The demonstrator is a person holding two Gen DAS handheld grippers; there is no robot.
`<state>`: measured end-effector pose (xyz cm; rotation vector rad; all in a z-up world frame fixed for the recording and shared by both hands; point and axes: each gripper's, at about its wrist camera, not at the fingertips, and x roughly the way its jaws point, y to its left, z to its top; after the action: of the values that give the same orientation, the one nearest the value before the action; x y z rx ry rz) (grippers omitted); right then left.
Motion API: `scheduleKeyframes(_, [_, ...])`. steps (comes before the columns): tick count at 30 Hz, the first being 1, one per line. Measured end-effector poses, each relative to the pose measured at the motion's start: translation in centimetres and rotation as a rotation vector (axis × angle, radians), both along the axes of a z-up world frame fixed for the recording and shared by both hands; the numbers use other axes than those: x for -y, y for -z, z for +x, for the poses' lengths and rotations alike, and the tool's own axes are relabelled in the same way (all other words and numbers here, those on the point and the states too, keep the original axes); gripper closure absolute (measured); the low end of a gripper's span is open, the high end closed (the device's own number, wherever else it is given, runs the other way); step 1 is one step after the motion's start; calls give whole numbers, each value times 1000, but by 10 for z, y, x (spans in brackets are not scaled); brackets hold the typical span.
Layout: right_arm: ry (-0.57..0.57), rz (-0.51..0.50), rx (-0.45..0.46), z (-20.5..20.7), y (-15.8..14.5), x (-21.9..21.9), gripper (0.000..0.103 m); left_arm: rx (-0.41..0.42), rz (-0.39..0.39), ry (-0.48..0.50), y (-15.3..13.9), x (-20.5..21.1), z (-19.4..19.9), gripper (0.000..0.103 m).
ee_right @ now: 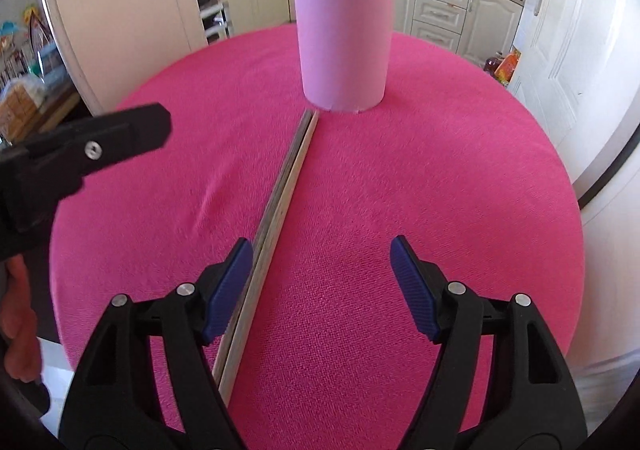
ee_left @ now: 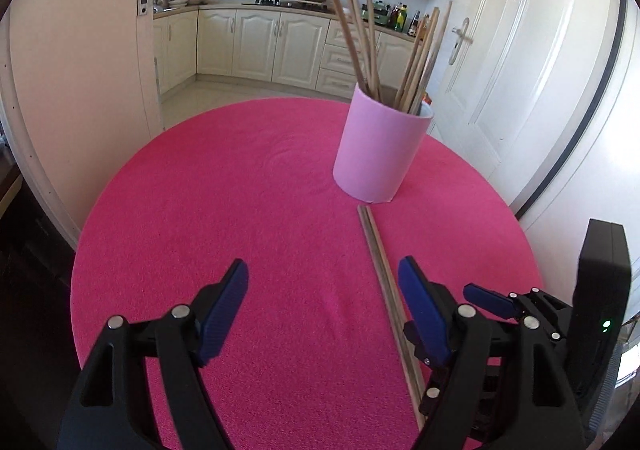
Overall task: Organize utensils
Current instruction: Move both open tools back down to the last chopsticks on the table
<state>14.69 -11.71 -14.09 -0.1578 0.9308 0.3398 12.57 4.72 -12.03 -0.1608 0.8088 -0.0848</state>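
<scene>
Both claws hang spread and empty over the pink table (ee_right: 440, 178). The right gripper (ee_right: 322, 282) straddles nothing yet, its left pad beside the loose chopstick pair (ee_right: 280, 206), likely lining up a pick for the pink cup (ee_right: 344, 50). The left gripper (ee_left: 322, 304) waits alongside.

Pink cup (ee_left: 380, 154) upright on pink tablecloth (ee_left: 240, 210), holding chopsticks (ee_left: 360, 30); chopstick pair (ee_left: 384, 274) flat, far end touching cup base; left gripper (ee_left: 322, 282) jaws apart near pair.

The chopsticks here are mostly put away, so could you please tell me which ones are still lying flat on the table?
The pair of chopsticks lying side by side on the pink tablecloth, running from the pink cup toward the camera; all the others stand upright inside that cup.
</scene>
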Motion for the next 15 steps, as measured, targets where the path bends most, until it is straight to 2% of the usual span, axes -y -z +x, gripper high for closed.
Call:
scheduleKeyframes(10, [18, -79, 24, 6, 6, -8, 33, -56, 9, -40, 10, -16, 4, 27])
scheduleKeyframes(15, [10, -100, 4, 11, 4, -12, 33, -70, 29, -52, 11, -18, 7, 27])
